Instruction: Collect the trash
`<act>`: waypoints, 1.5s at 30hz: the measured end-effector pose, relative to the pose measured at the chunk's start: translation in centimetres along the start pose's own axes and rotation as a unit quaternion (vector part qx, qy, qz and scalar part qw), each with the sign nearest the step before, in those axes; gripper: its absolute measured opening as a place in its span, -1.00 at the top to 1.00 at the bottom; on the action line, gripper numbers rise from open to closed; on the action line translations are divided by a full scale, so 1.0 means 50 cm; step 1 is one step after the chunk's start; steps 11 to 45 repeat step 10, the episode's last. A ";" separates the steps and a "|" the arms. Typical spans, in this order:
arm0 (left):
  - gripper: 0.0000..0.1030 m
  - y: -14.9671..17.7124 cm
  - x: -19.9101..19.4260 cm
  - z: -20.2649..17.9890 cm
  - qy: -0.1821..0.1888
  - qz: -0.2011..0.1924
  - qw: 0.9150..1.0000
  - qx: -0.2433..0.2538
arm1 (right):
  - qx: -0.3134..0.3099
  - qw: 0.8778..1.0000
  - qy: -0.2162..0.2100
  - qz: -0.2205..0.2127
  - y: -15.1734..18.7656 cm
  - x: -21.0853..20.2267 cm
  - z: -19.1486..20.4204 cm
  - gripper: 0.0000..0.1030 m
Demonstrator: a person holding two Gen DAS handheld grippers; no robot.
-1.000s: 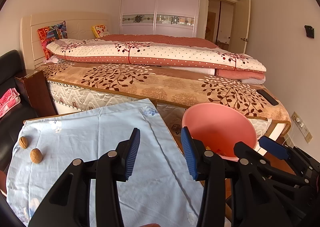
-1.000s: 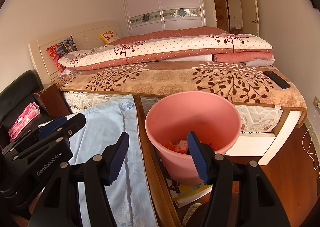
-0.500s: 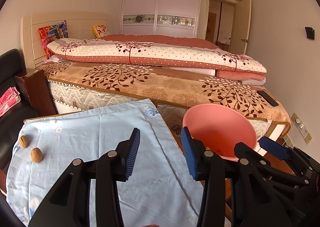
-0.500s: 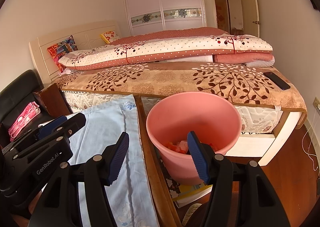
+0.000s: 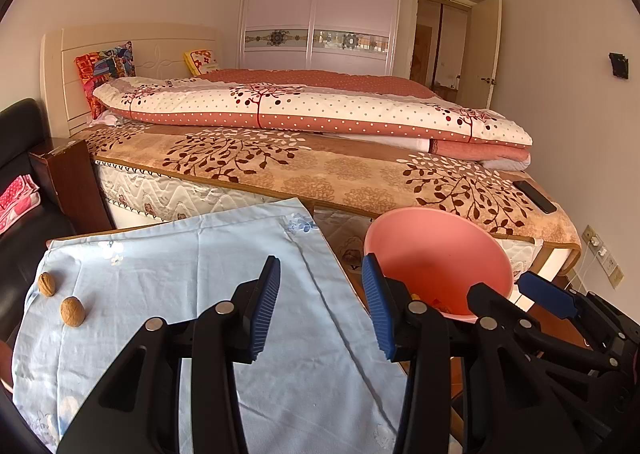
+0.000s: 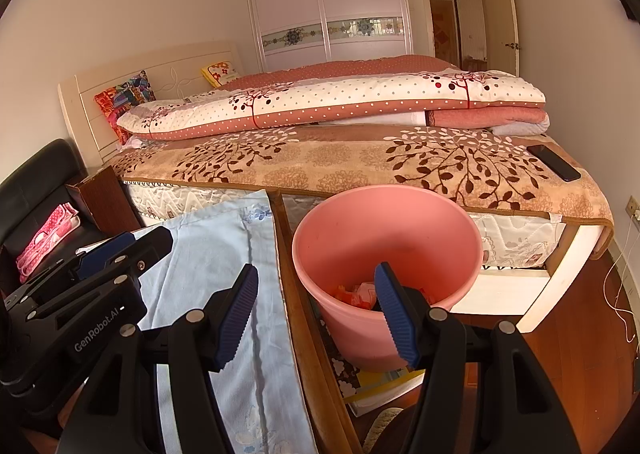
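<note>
Bin: pink plastic bin (image 6: 386, 250), on the floor beside the table; seen from the right wrist it sits straight ahead of the right jaws, its rim just past the right-hand pad. Seen from the left wrist it lies to the right of the jaws (image 5: 438, 258).
Trash: orange and pale scraps (image 6: 356, 292) at the bottom of the bin (kind cannot be told), partly hidden behind the right-hand pad.
Walnuts: two walnuts, one (image 5: 72, 311) nearer and one (image 5: 46, 283) just beyond it, on the cloth well to the left of the left jaws, apart from each other.
Left gripper: (image 5: 320, 306) jaws spread, nothing between the blue pads; hangs over the cloth near the table's right edge.
Right gripper: (image 6: 316, 310) jaws spread, nothing pinched; the left pad is over the cloth, the right pad over the bin's mouth.
Cloth: light blue cloth (image 5: 192, 278) with small flower prints, spread flat under and ahead of the left jaws.
Table: wooden edge (image 6: 298, 306) showing between cloth and bin.
Bed: (image 6: 360, 158) beyond both jaws, brown leaf-patterned blanket with a folded dotted quilt on top.
Phone: dark phone (image 6: 553, 162) on the blanket, far right of the right jaws.
Chair: black chair (image 5: 18, 182) far left, a pink cloth on its seat.
</note>
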State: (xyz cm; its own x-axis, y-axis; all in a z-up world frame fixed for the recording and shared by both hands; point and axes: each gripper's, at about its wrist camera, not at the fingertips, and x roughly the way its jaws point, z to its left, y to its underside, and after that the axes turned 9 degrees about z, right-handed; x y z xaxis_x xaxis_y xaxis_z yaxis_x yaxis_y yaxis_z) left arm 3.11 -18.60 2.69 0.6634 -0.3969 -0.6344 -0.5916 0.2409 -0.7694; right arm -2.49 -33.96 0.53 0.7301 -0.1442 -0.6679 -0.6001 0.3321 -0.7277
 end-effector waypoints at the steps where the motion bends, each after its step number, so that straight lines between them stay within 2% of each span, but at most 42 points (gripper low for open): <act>1: 0.16 0.000 -0.001 0.000 -0.001 -0.002 1.000 -0.001 | 0.000 1.000 0.000 0.000 -0.002 0.000 0.000 -0.17; 45: 0.16 -0.002 0.001 0.004 0.000 0.002 1.000 -0.004 | -0.001 1.000 0.000 0.002 -0.003 -0.002 0.003 -0.17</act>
